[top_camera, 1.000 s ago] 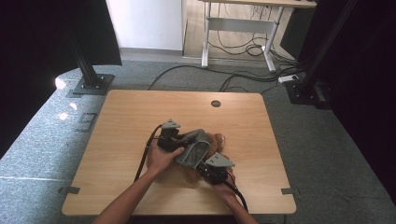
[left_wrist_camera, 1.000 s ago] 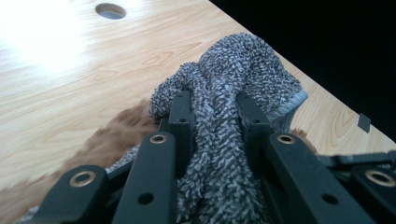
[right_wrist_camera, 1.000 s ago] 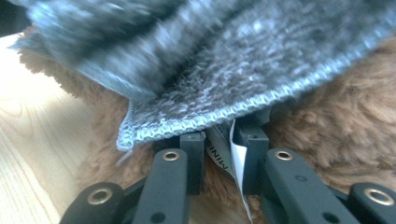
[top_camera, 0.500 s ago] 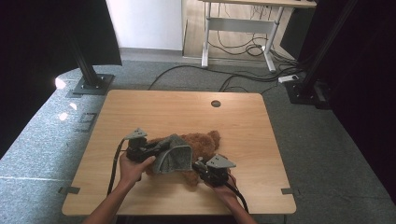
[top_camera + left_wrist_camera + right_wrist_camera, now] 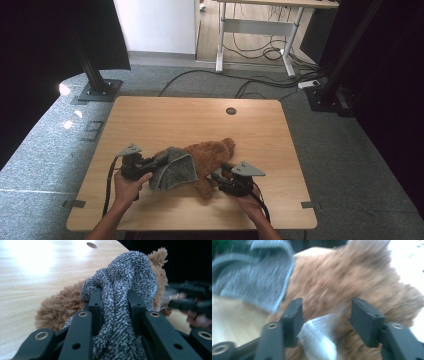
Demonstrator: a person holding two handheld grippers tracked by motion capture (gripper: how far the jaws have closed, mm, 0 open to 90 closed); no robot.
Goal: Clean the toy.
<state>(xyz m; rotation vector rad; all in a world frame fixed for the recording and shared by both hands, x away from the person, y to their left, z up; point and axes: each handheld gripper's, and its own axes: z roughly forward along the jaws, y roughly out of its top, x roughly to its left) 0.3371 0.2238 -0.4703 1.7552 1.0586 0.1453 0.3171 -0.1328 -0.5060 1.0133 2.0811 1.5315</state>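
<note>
Brown plush toy (image 5: 210, 159) was what both our tools worked on; it lay on the wooden table (image 5: 165, 120), in the near half, a little right of the middle. Nearest to us, our left hand (image 5: 129, 184) and our right hand (image 5: 249, 202) came in from the bottom edge of the high view, each with one tool. The left gripper (image 5: 113, 305) had its jaws closed on a bunched fold of the grey knitted garment (image 5: 117, 290), and the fabric was pressed between the two black fingers (image 5: 95, 303). In the high view this garment (image 5: 172, 167) hung partly over the left end of the toy. The right gripper (image 5: 325, 312) stood with its jaws apart, right against the brown fur (image 5: 342, 282); a white sewn-in label (image 5: 319, 336) lay in the gap between them, and they were not closed on anything. This view was blurred. Farther away, the tabletop was bare wood with a round cable hole (image 5: 231, 111) near its far edge. Beyond the table we saw grey carpet (image 5: 150, 80), black cables (image 5: 250, 82) on the floor and the white legs of another desk (image 5: 250, 35).
</note>
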